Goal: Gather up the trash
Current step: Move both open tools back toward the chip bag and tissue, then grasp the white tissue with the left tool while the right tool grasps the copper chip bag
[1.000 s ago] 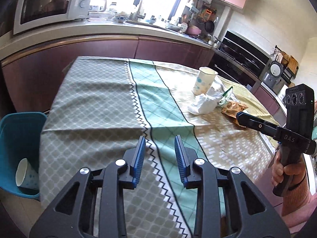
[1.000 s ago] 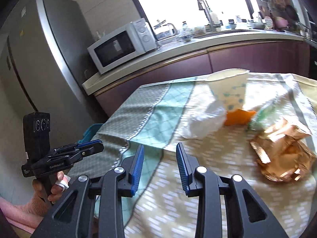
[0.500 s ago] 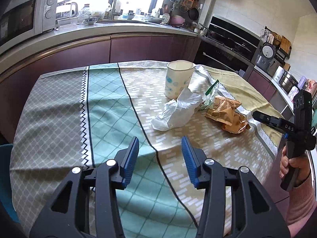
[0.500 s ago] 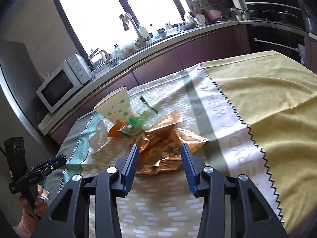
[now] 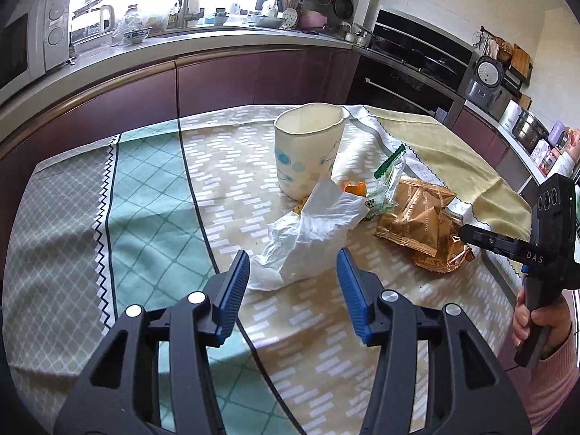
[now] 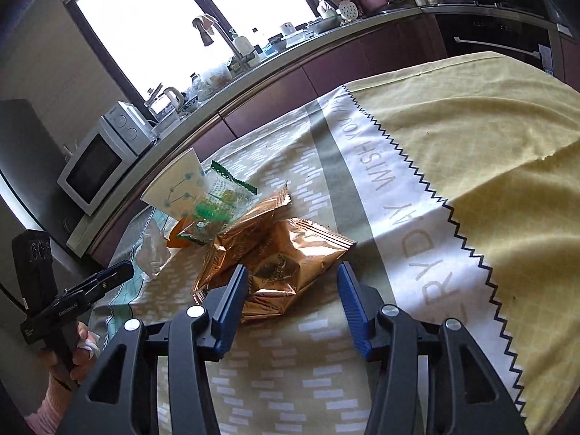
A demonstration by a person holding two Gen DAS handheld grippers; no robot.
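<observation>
I am at the reach-in step: both tools are lined up on the trash, nothing picked up yet. My left hand-held gripper [image 5: 293,282] is spread wide and holds nothing, its blue pads either side of the crumpled white bag [image 5: 311,235] at the centre of the left view; the bag's near edge lies just ahead of the tips. My right hand-held gripper [image 6: 293,290] is likewise released and empty, with the gold wrappers [image 6: 275,257] sitting at its left pad, lower centre of the right view.

The rest of the pile lies behind: the cup [image 5: 308,148] stands upright in the upper middle of the left view, a clear green-edged packet [image 5: 389,181] leans beside it, and a scrap of orange [image 5: 353,188] peeks out between cup and bag. All of it rests on the cloth-covered counter [image 5: 145,188].

Next, I judge, each tool must go forward and down until the pads straddle its piece, then squeeze. The bag is limp and the foil is slick and crinkled, so I should bite a thick fold, not an edge.
</observation>
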